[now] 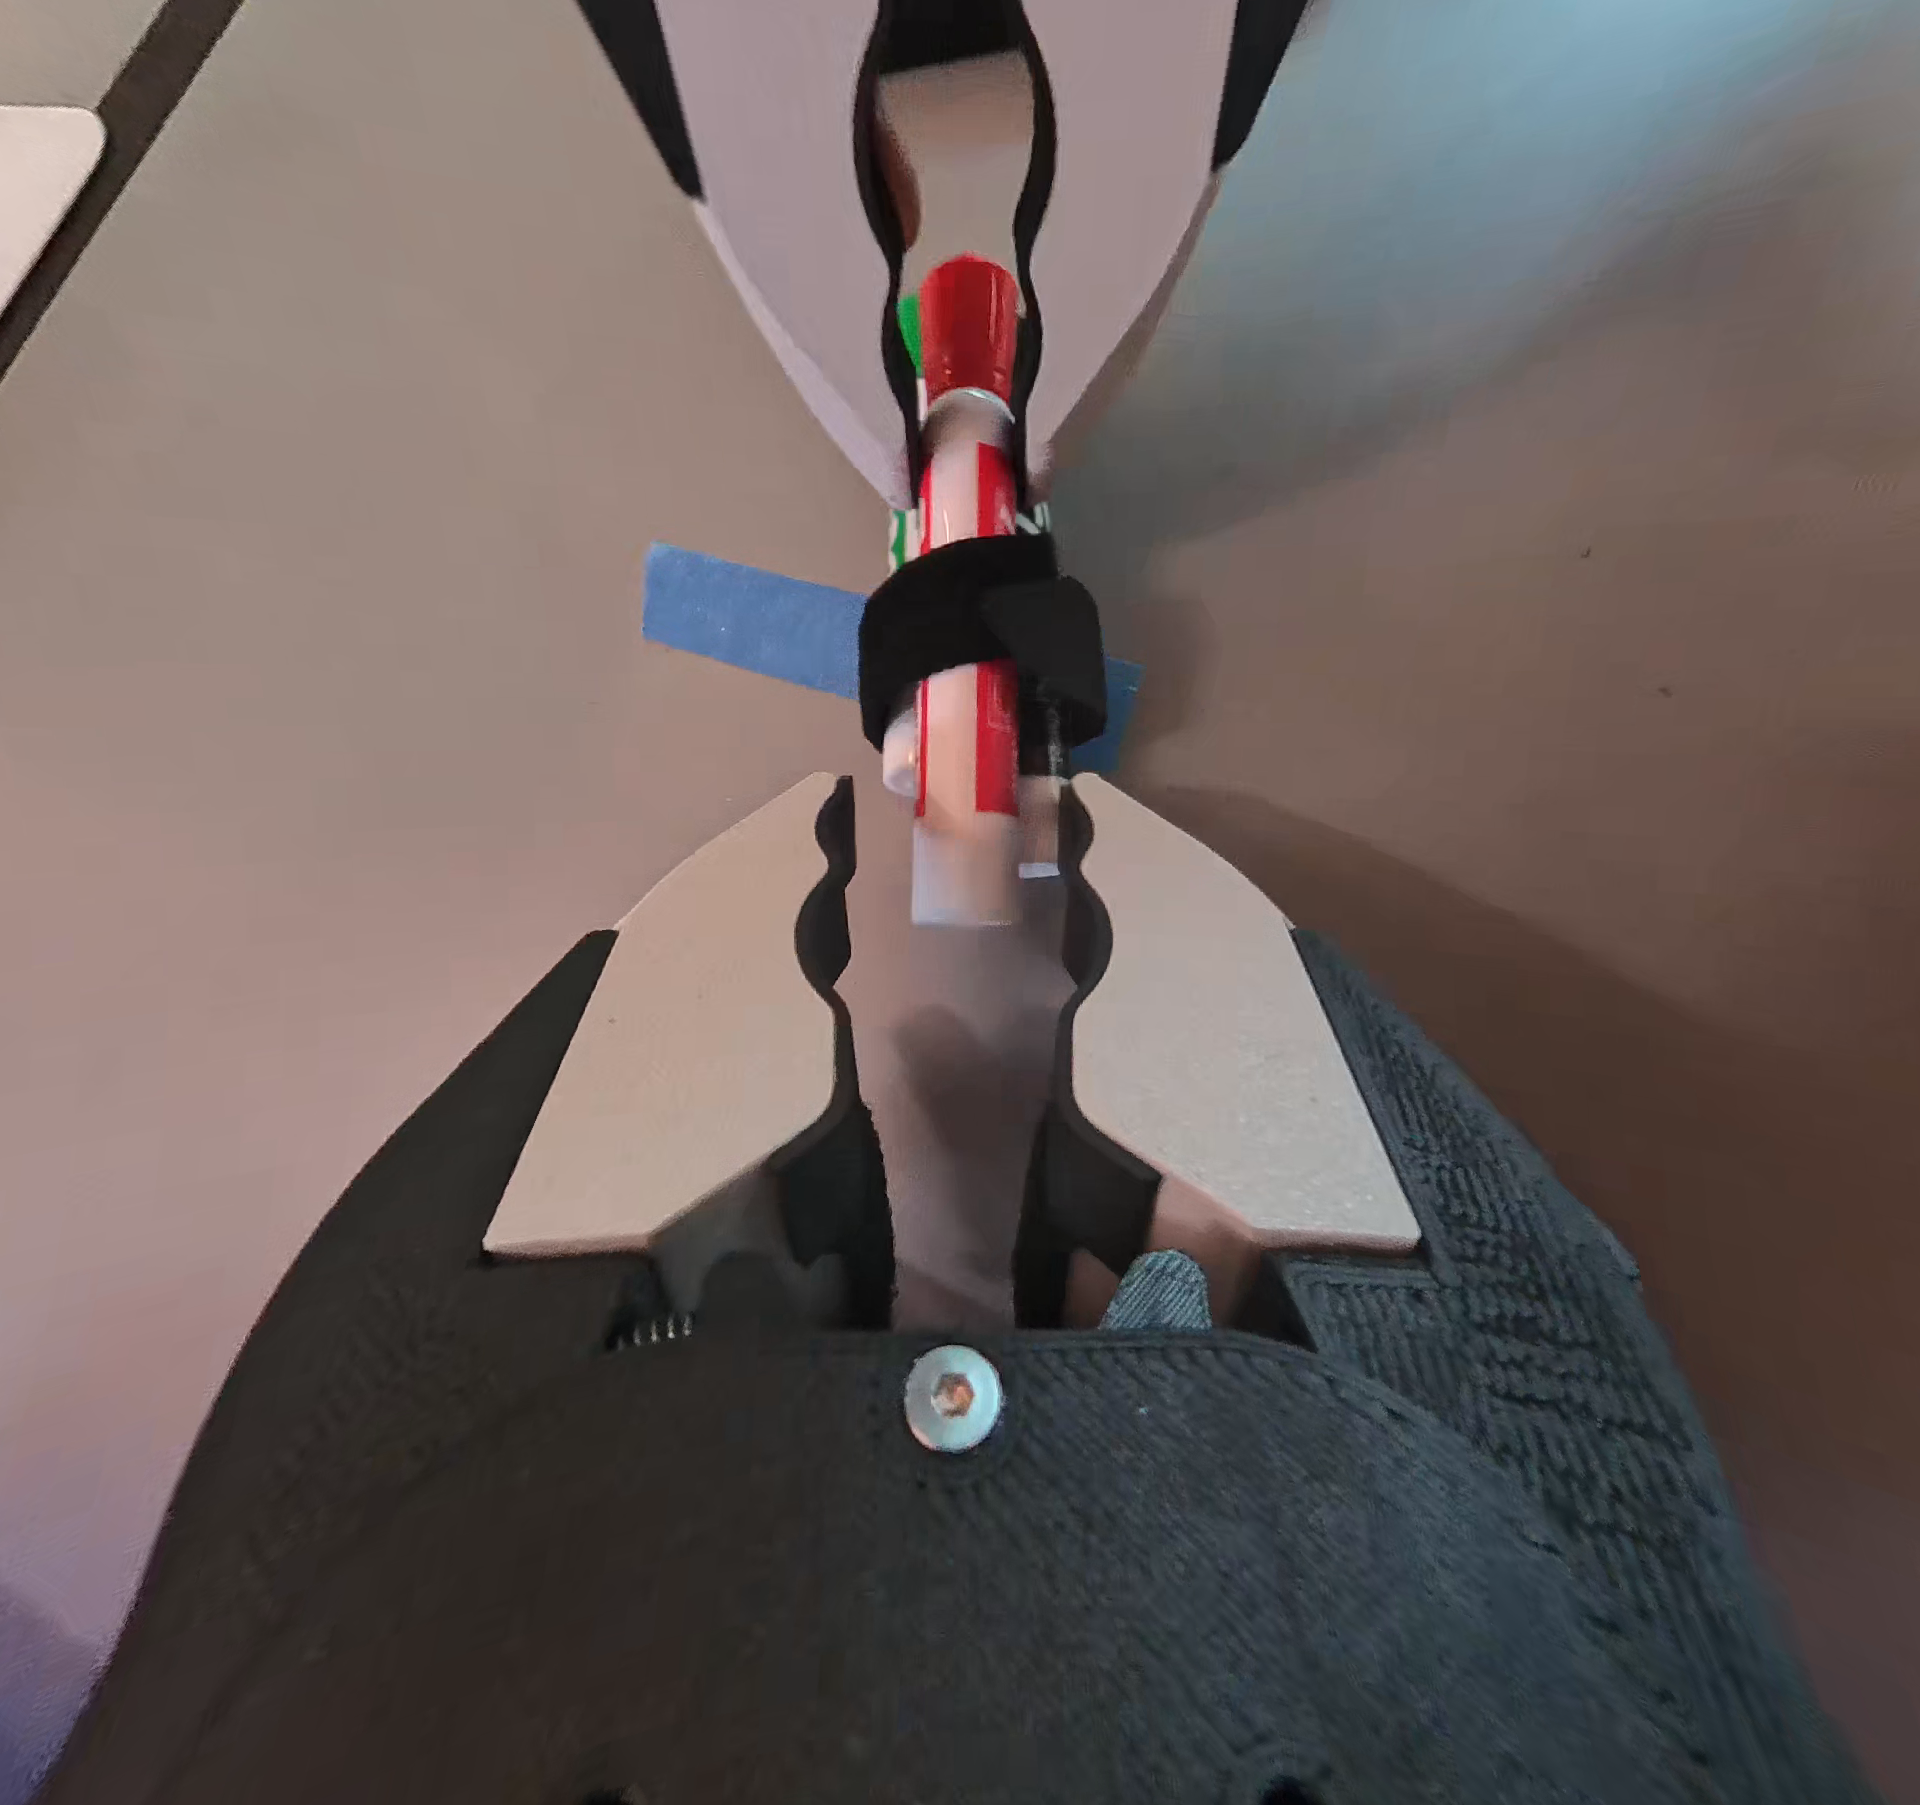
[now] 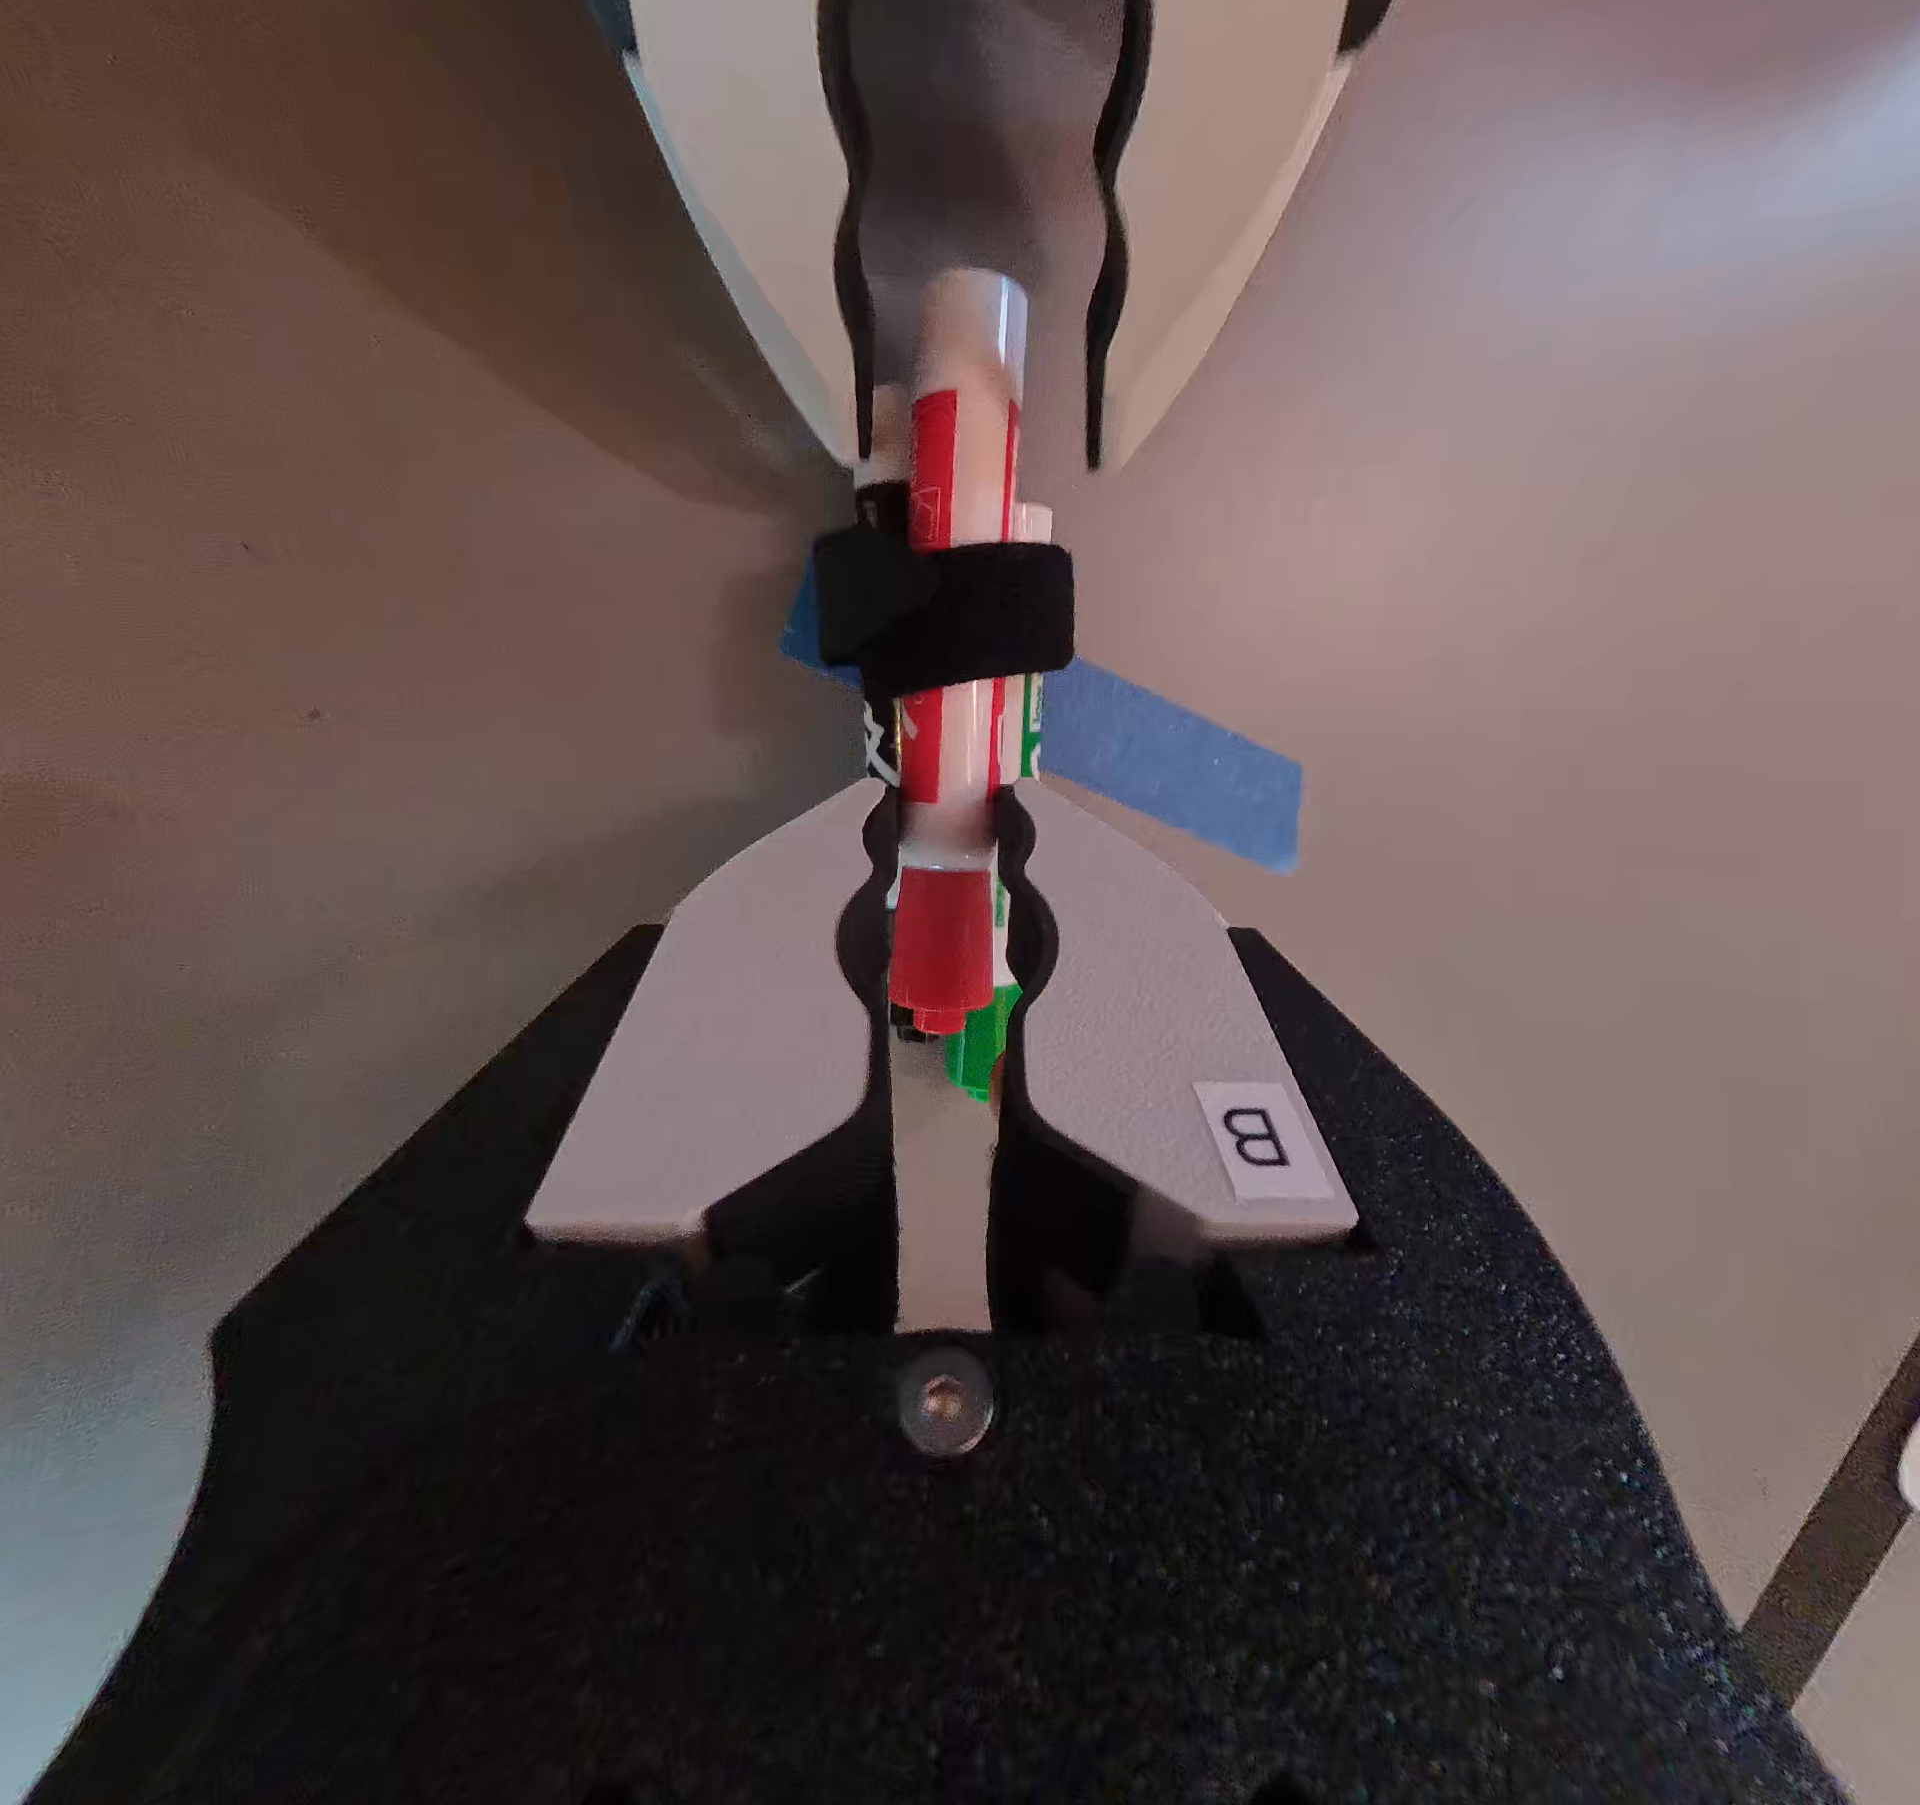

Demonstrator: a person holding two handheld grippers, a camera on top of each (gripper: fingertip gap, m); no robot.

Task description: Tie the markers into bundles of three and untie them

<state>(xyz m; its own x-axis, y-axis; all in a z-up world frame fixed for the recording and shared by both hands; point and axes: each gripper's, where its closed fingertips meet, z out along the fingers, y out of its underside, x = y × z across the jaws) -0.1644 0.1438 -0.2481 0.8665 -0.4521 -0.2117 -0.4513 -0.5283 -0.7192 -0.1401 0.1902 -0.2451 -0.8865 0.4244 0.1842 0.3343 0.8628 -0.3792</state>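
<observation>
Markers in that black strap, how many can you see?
3: a red marker on top, a green marker beneath on one side, a black marker beneath on the other. More could hide underneath.

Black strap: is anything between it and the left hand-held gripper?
Nothing visible. The black strap wraps the marker bundle just beyond the left hand-held gripper's open fingertips; only marker ends lie between them. The right hand-held gripper clamps the capped end.

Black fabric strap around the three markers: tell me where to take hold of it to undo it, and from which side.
Grip the black fabric strap at its folded-over tab end, which stands proud of the band. Come in from the side away from the strip of blue tape, pinching the tab's free edge and likely peeling it back.
</observation>
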